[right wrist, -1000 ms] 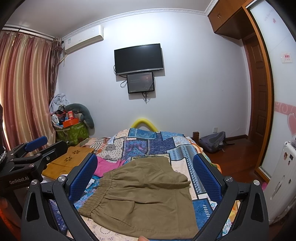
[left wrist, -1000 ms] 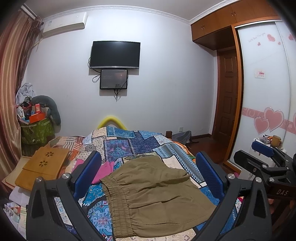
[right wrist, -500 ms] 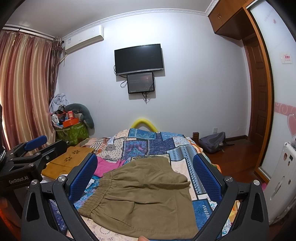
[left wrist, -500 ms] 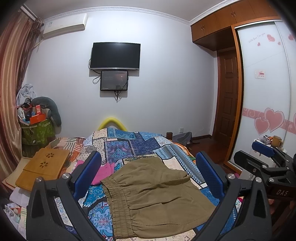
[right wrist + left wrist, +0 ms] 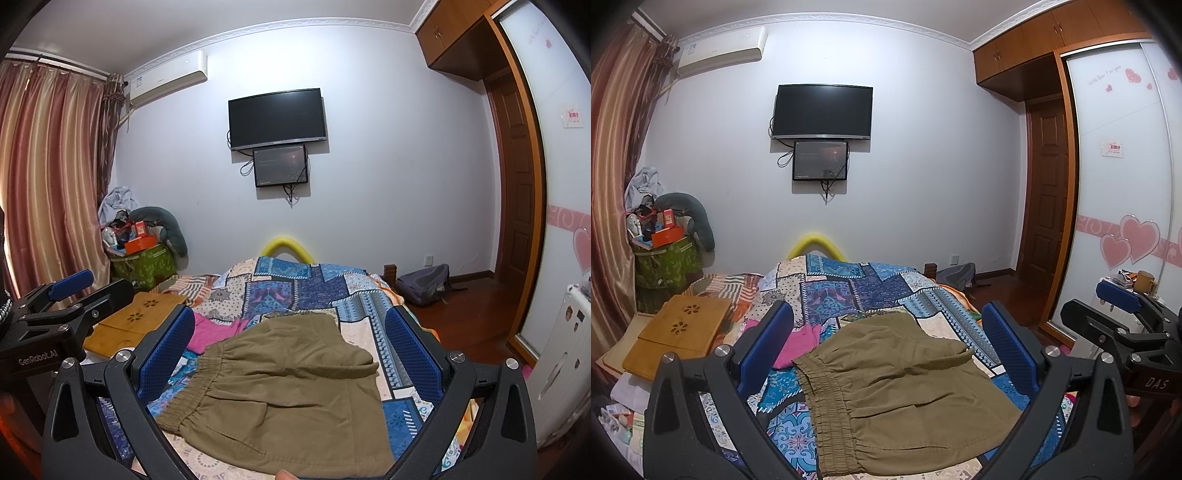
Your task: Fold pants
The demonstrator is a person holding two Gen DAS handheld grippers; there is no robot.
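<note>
Olive-brown pants [image 5: 901, 387] lie folded on the patchwork bedspread [image 5: 857, 291], elastic waistband toward the left; they also show in the right wrist view [image 5: 288, 384]. My left gripper [image 5: 886, 343] is open and empty, held above the pants' near side, not touching them. My right gripper [image 5: 290, 343] is open and empty, also above the pants. The right gripper shows at the right edge of the left wrist view [image 5: 1123, 328]; the left gripper shows at the left edge of the right wrist view [image 5: 62, 306].
A pink garment [image 5: 801, 339] lies on the bed left of the pants. A wooden lap tray [image 5: 679, 332] sits at the bed's left side. A green basket [image 5: 665, 262] of clutter stands by the curtain. A wardrobe [image 5: 1126, 184] lines the right wall. A backpack [image 5: 424, 284] lies on the floor.
The left wrist view has tilted slightly, so the room sits a little lower in frame. The pants and both grippers' jaws are unchanged.
</note>
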